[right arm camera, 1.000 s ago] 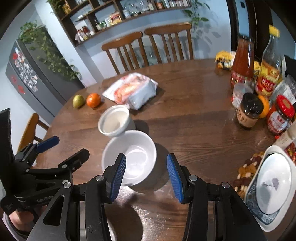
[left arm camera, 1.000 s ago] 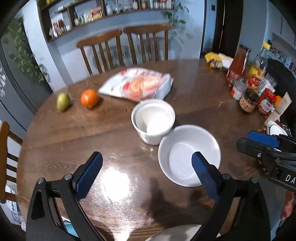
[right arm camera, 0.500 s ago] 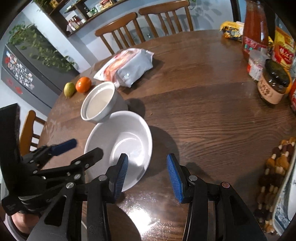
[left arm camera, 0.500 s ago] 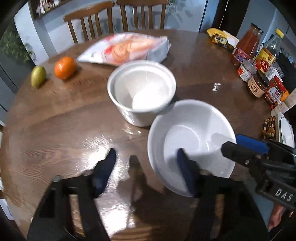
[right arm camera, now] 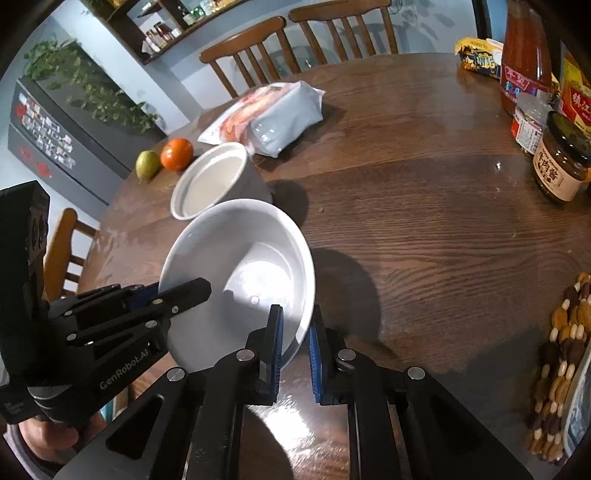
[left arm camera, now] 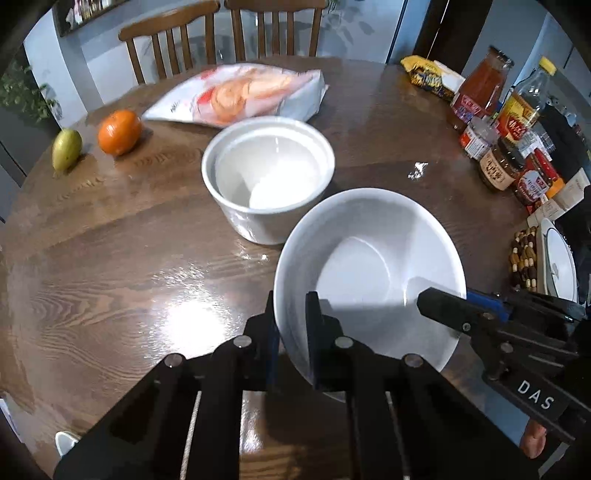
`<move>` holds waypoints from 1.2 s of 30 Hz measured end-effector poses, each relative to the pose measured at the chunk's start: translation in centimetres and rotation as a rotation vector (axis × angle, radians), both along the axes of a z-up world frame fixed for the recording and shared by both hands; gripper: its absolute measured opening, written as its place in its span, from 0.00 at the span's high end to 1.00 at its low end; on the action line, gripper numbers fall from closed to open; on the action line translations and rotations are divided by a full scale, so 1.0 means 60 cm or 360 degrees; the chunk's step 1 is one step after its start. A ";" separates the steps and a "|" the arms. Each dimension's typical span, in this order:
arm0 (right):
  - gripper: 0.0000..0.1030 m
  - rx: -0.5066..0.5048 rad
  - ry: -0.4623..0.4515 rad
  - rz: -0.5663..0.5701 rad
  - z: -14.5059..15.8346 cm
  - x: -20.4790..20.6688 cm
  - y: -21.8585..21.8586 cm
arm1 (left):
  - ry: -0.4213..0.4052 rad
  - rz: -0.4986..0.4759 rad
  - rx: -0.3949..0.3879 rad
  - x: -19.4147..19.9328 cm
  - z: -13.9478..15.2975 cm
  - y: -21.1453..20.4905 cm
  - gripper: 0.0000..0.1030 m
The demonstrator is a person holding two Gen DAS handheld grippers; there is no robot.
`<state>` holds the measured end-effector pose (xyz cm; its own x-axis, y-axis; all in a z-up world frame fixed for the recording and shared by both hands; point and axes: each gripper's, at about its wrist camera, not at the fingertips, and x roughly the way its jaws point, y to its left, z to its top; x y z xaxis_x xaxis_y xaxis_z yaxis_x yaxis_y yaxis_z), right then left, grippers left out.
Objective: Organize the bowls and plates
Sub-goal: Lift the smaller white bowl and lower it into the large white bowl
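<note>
A shallow white bowl (left arm camera: 369, 266) (right arm camera: 240, 266) rests on the round wooden table (left arm camera: 110, 258), touching a deeper white bowl (left arm camera: 269, 184) (right arm camera: 214, 181) behind it. My left gripper (left arm camera: 291, 325) straddles the shallow bowl's left rim, one finger inside and one outside, its jaws closing onto it. From the other side my right gripper (right arm camera: 295, 336) is shut on the right rim, blue pads (right arm camera: 276, 332) against the wall. Each gripper shows in the other's view: the right gripper (left arm camera: 461, 306) and the left gripper (right arm camera: 177, 295).
An orange (left arm camera: 119, 132) and a pear (left arm camera: 66, 148) lie at the far left, a food bag (left arm camera: 240, 92) behind the bowls. Jars and bottles (left arm camera: 498, 147) crowd the right edge, with a patterned plate (left arm camera: 557, 266) and a beaded mat (right arm camera: 565, 350). Chairs (left arm camera: 221, 22) stand beyond.
Both grippers came down and in toward the shallow bowl. The left jaws went from wide open to tight on the left rim; the right jaws closed on the right rim.
</note>
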<state>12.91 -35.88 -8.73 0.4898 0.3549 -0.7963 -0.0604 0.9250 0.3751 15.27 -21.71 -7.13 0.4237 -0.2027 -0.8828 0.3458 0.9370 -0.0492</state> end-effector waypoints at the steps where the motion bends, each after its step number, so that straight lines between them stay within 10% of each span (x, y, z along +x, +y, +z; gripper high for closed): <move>1: 0.86 0.0004 -0.0015 0.0006 0.006 -0.007 0.001 | -0.0034 -0.0004 0.0012 -0.007 0.008 -0.001 0.90; 12: 0.86 0.0064 -0.0147 0.0020 0.058 -0.082 0.012 | -0.0247 -0.0030 0.0028 -0.090 0.072 0.016 0.90; 36: 0.86 0.0067 -0.0141 0.0143 0.064 -0.202 0.069 | -0.0294 0.0001 0.0029 -0.232 0.076 0.076 0.89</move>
